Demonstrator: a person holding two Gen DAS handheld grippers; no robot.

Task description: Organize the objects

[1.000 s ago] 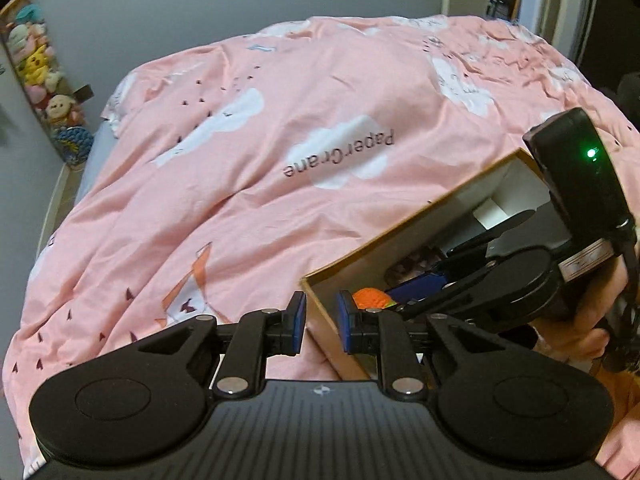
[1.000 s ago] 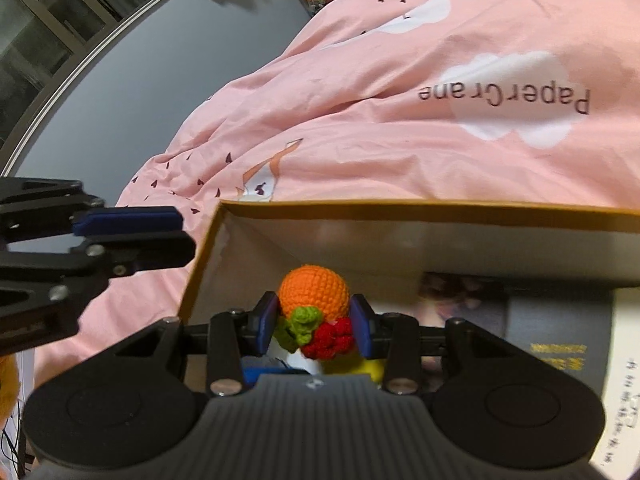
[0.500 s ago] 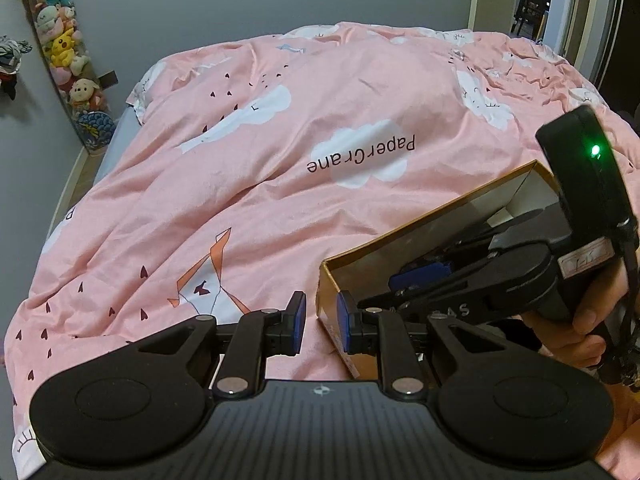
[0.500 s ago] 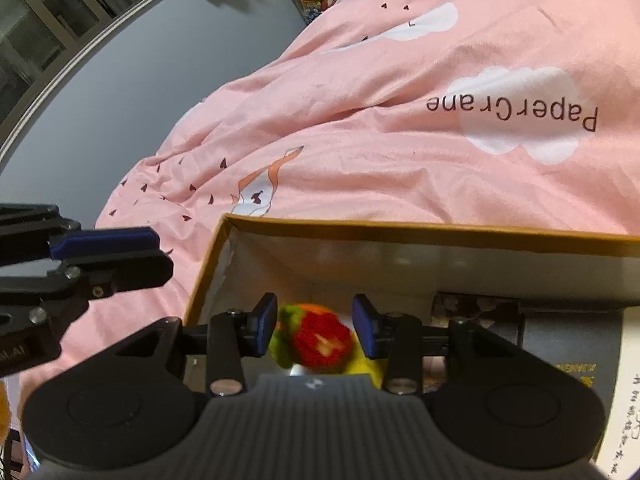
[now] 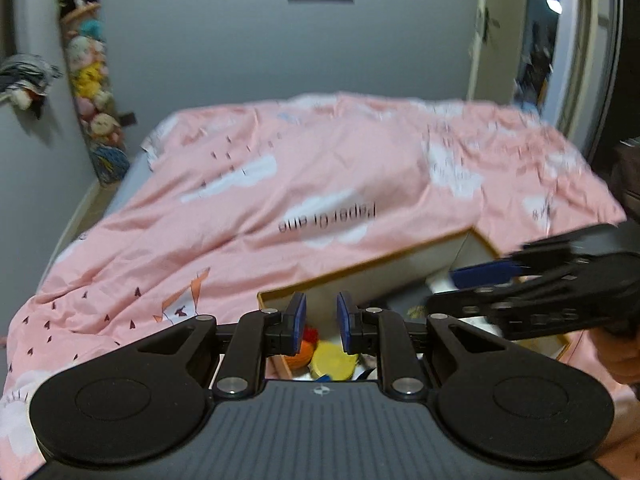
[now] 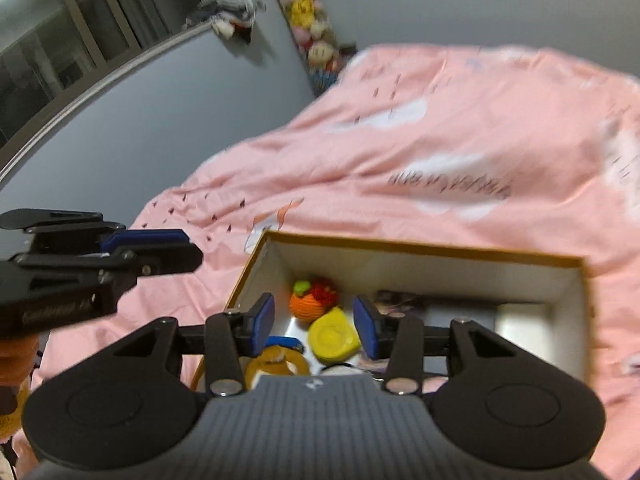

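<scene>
An open cardboard box (image 6: 420,249) lies on the pink bed cover. Inside it lie an orange crocheted toy (image 6: 314,302) with green and red bits, a yellow round thing (image 6: 333,340), a blue item (image 6: 285,342) and printed cards (image 6: 400,300). My right gripper (image 6: 314,326) is open and empty, raised above the box. My left gripper (image 5: 319,320) is open and empty near the box's left corner (image 5: 276,298); the orange toy (image 5: 305,350) and yellow thing (image 5: 332,360) show below its fingers. The right gripper also shows in the left wrist view (image 5: 540,292).
The pink bed cover (image 5: 320,184) with white clouds spreads beyond the box. A hanging column of plush toys (image 5: 90,80) is on the grey wall at left. A doorway (image 5: 548,56) is at back right. A window (image 6: 60,40) is at far left.
My right gripper let go of the orange crocheted toy, which now lies in the box, and lifted up and back. My left gripper also rose and tilted up.
</scene>
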